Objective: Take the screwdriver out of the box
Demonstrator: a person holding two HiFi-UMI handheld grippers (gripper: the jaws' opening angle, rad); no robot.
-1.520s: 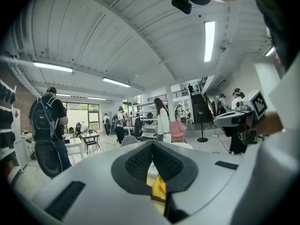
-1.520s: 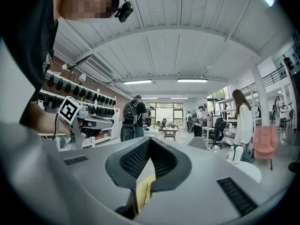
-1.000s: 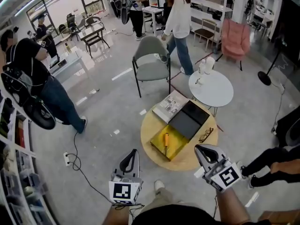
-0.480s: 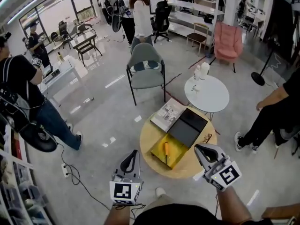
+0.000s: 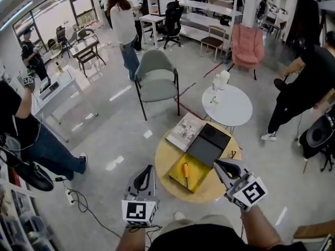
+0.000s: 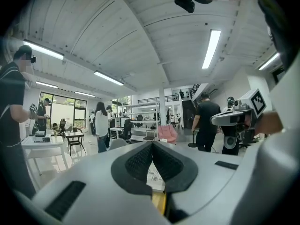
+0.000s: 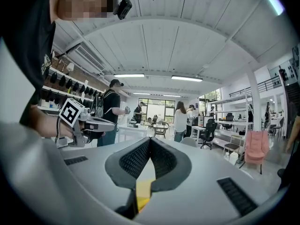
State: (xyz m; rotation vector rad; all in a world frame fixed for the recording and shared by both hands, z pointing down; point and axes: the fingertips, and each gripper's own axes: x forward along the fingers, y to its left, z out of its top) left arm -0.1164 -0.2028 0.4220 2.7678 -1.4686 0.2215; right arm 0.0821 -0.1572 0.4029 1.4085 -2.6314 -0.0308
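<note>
On the round wooden table (image 5: 165, 158) in front of the person sat an open yellow box (image 5: 196, 179), and the screwdriver (image 5: 185, 170), with its orange handle, lay inside it on the box floor, untouched by either tool. Just beyond the box, touching or nearly touching its far edge, lay a black case (image 5: 208, 144), and further back on the same table a magazine (image 5: 184, 131); a pair of glasses (image 5: 230, 154) rested near the table's right rim. The left gripper (image 5: 148, 169) was held above the floor just off the table's near left edge, well short of the box, its two jaws pressed together at the tips with nothing caught between the ribbed pads (image 6: 139, 161). The right gripper (image 5: 216, 164) hung over the near right part of the table, close beside the box's right corner but not in it, and its jaws were likewise closed tip to tip and empty, the dark pads (image 7: 135, 159) meeting in a point. Below that meeting point, in both gripper views, a strip of yellow showed through the gap. Behind the wooden table stood a small white round table (image 5: 235, 111), a grey chair (image 5: 156, 80) and, further off, a pink armchair (image 5: 247, 42).
</note>
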